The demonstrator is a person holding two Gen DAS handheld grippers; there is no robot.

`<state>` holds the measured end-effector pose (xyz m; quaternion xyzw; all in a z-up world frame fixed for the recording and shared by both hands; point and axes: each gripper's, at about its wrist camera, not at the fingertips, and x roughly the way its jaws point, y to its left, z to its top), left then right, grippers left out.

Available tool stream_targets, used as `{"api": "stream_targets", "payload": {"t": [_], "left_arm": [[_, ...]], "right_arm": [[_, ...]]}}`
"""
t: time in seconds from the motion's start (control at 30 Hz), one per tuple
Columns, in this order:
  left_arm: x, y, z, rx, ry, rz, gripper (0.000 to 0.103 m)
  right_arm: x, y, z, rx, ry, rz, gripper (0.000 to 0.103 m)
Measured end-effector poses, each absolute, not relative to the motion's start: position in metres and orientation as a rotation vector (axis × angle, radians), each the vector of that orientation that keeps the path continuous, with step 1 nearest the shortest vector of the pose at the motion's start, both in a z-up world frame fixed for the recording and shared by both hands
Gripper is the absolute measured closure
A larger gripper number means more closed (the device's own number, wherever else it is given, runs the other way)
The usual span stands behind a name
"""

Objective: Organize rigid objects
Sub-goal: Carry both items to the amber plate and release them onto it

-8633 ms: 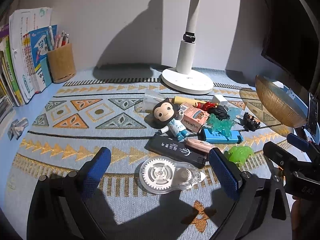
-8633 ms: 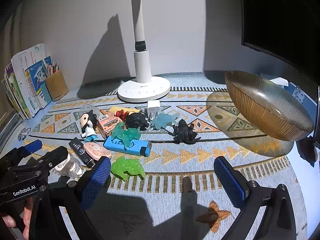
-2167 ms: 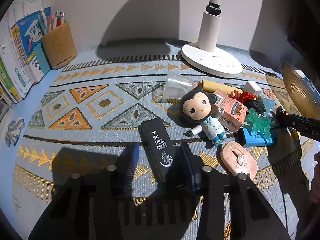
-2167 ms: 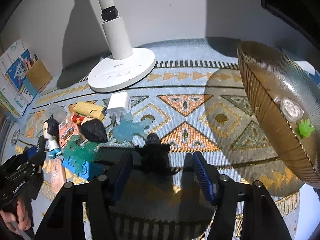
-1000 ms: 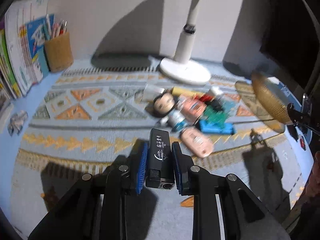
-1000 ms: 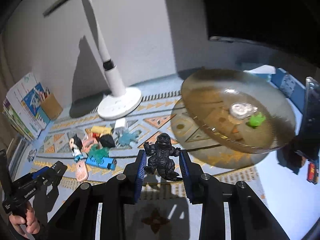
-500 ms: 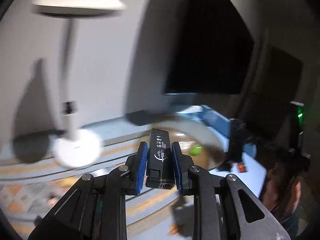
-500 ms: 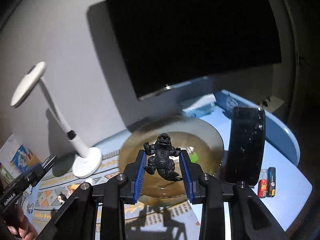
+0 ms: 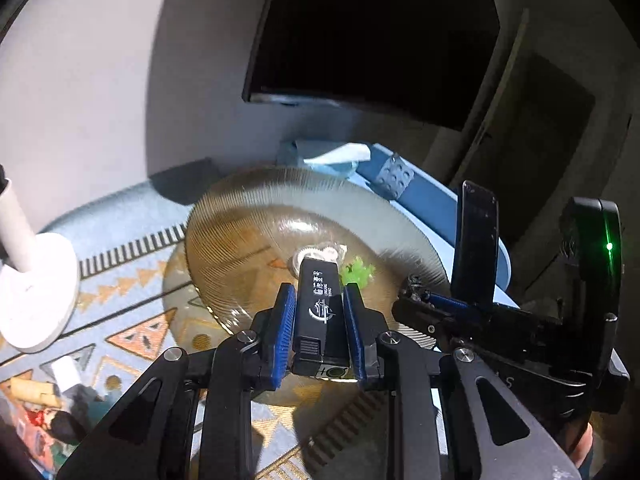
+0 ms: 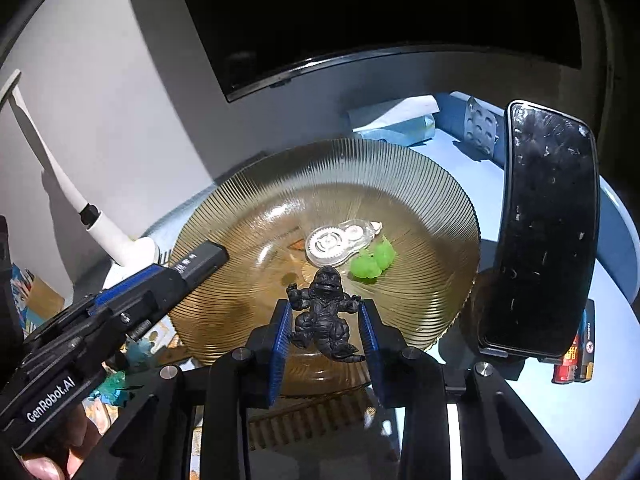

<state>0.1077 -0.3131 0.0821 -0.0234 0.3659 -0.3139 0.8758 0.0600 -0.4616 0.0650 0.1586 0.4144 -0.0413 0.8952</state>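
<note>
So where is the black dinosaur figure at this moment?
In the right wrist view, the black dinosaur figure is held between the jaws of the right gripper, above the near part of the amber glass bowl, just before the green toy.
</note>
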Motion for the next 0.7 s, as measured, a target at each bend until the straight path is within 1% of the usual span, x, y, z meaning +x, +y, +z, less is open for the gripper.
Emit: {"api": "stream_targets", "payload": {"t": [0.03,0.07,0.1,0.17,0.3,0.47,0.63,0.7], "left_arm": [[0.110,-0.315,0.083,-0.049,0.768,-0.658,0.056],[0.112,-0.313,0.085,-0.052,0.764,-0.653,0.041],[0.110,-0.308,0.088,-0.057,0.751,-0.642,0.036],[0.106,-0.295,0.099,-0.070,0.711,-0.622,0.034],[0.087,-0.260,0.123,-0.076,0.652,-0.585,0.034],[0.038,-0.195,0.158,-0.082,0.527,-0.493,0.034],[-0.012,-0.126,0.185,-0.090,0.437,-0.358,0.034],[-0.031,-0.097,0.191,-0.094,0.419,-0.287,0.032]], "right_arm": [[0.061,-0.462,0.064,0.331,0.861,-0.083,0.069],[0.062,-0.463,0.064,0.336,0.861,-0.082,0.067],[0.061,-0.465,0.065,0.344,0.854,-0.082,0.057],[0.059,-0.469,0.068,0.355,0.829,-0.094,0.043],[0.041,-0.478,0.086,0.379,0.761,-0.105,0.043],[0.020,-0.476,0.110,0.396,0.695,-0.089,0.043],[0.003,-0.448,0.141,0.349,0.635,-0.034,0.042],[-0.002,-0.426,0.152,0.301,0.619,0.008,0.041]]}}
